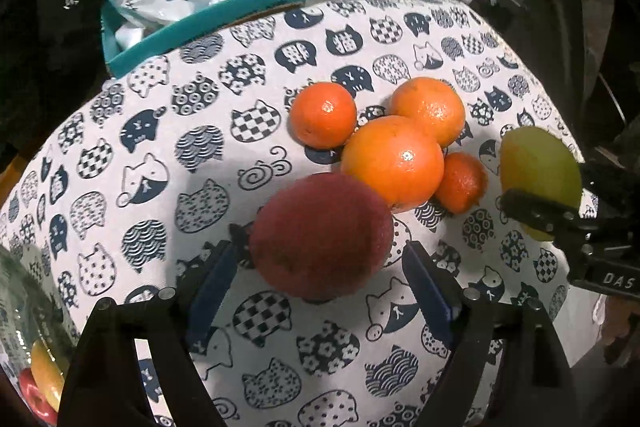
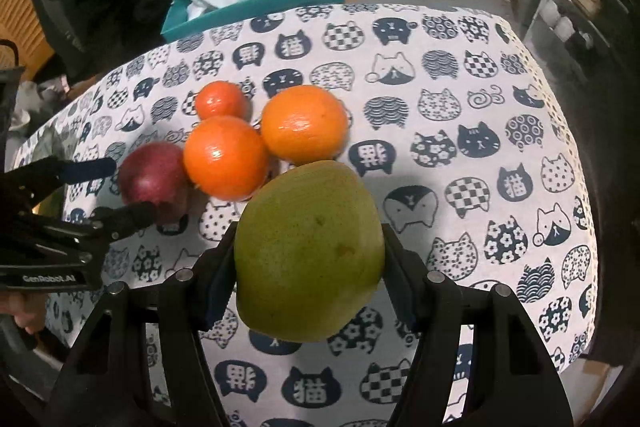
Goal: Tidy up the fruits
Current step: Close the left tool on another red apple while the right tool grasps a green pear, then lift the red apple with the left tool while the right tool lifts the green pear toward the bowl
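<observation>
The right gripper clamps a green mango above the cat-print tablecloth. The left gripper, fingers apart, straddles a red fruit beside four oranges.

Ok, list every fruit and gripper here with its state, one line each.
left gripper: open, fingers either side of the red fruit, not pressing.
right gripper: shut on the green fruit.
green fruit: held, lifted off the cloth.
red fruit: resting on the tablecloth, not gripped.
oranges: four, clustered on the cloth, untouched.
teal box: open, stuffed with bags.
</observation>
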Demonstrator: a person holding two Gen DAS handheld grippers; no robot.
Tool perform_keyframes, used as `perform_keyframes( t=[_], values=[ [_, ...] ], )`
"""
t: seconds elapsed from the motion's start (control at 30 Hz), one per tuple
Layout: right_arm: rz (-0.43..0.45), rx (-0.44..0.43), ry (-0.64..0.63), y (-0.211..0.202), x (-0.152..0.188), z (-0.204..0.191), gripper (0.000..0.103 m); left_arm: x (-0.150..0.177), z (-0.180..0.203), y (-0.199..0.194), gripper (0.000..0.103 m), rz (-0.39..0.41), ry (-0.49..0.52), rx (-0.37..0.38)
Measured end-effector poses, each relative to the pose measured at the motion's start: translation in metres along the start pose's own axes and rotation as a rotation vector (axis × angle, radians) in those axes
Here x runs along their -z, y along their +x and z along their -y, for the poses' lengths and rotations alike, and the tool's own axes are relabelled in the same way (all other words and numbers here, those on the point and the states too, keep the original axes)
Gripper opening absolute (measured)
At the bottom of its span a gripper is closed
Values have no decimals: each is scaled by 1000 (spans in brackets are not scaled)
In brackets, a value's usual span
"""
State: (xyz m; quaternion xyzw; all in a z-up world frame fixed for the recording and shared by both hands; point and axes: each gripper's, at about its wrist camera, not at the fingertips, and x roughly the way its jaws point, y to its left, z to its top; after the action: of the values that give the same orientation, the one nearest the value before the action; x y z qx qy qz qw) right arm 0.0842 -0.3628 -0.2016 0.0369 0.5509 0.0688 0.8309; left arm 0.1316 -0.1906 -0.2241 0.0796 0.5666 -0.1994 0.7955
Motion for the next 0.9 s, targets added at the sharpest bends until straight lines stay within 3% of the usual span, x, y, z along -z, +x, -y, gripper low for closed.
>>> perform_keyframes(
  t=[0.37,0.47,0.9],
  values=[
    [3,1,7,2,-5,3,65,-7,1,28,86,-46,-16,1],
    [-1,2,5,4,-5,3,65,-5,2,33,81,-56,0,-11],
    [26,3,-21,-2,-11,-5,65,-2,-5,6,80,18,-18,-24]
  ],
)
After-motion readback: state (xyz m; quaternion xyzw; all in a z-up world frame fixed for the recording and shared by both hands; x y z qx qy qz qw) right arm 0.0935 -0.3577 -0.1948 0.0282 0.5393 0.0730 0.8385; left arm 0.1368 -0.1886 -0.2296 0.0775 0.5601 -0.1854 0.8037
